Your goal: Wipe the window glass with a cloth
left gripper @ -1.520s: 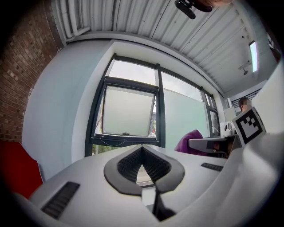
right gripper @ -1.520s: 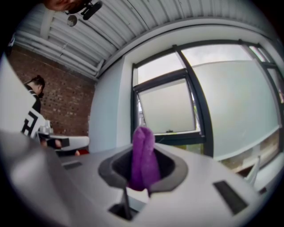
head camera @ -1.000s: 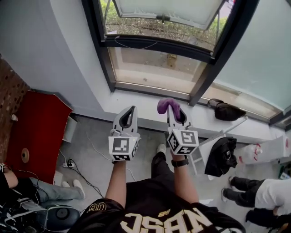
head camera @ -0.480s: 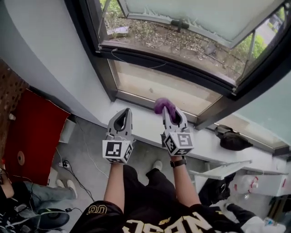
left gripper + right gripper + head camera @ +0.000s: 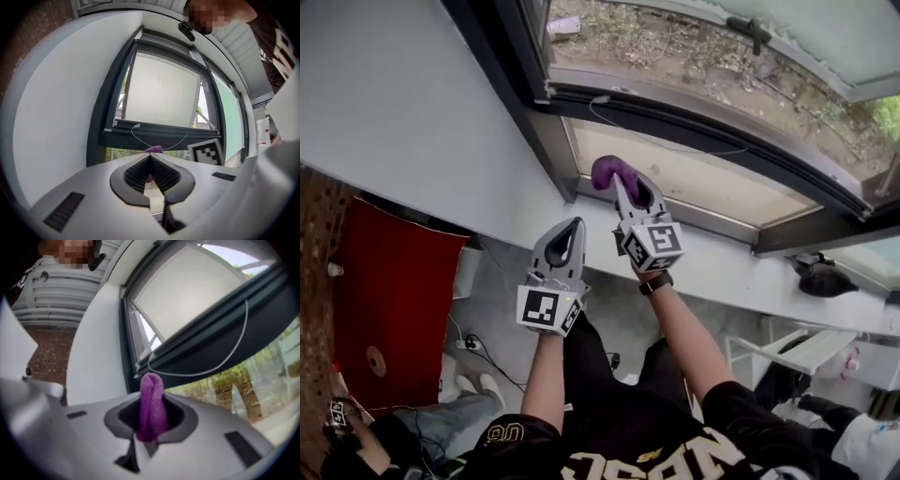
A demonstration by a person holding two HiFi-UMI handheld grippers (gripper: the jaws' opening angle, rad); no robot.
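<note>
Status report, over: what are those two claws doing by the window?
Right gripper shut on cloth, at window frame. Left gripper shut, empty. White cable across frame, near cloth.

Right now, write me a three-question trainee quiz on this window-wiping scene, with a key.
1. Which gripper holds the purple cloth?
2. True or false: the left gripper has its fingers together with nothing between them.
3. The white cable hangs along: A) the dark window frame; B) the brick wall; C) the ceiling.

Key: 1. the right gripper; 2. true; 3. A.
</note>
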